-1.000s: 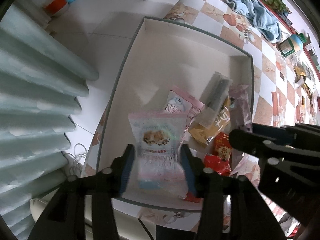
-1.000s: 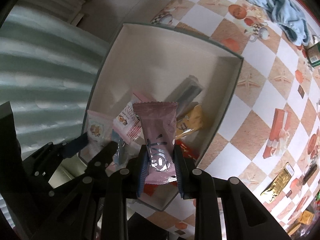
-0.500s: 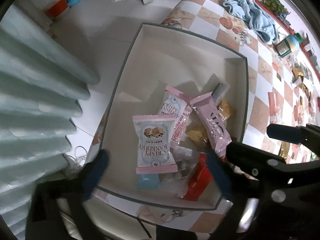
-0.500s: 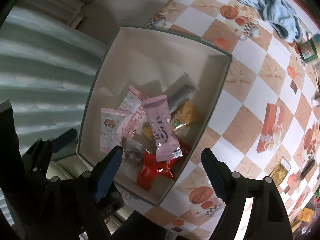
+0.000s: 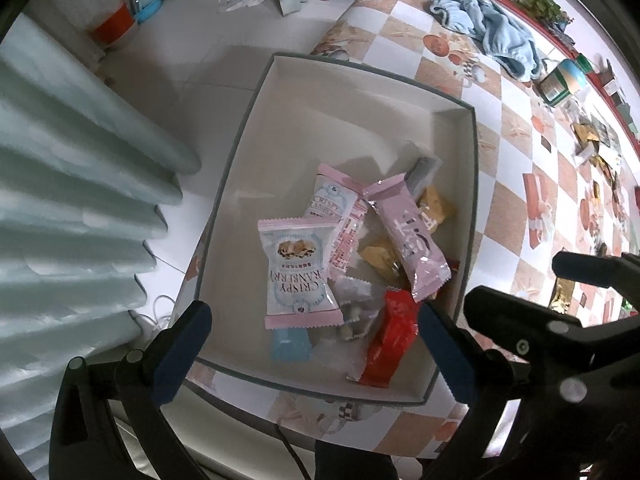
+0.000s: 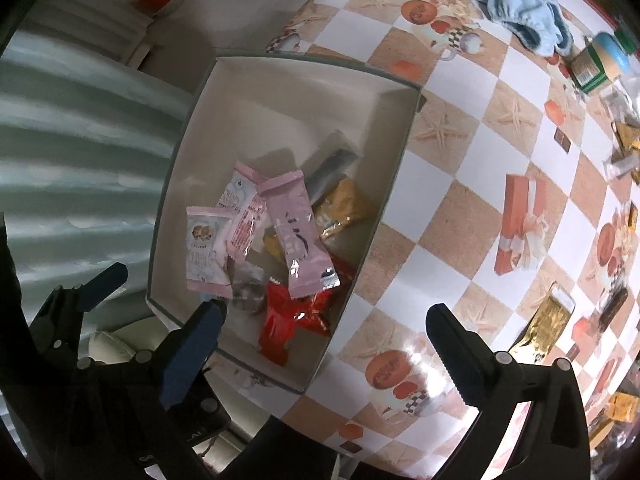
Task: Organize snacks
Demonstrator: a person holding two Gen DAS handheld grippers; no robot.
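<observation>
A white box with a grey-green rim sits at the table's edge and also shows in the right wrist view. In it lie several snacks: a pale Crispy Cranberry pack, a pink bar, a red pack, gold packs. My left gripper is open and empty above the box's near edge. My right gripper is open and empty above the box's near right corner.
The checkered tablecloth carries loose snacks at the right, including a gold pack. A blue towel and a jar lie at the far side. A pale curtain hangs to the left, beyond the table edge.
Both grippers opened and drew back. The cranberry pack left the left gripper and the pink bar left the right gripper; both now lie in the box.
</observation>
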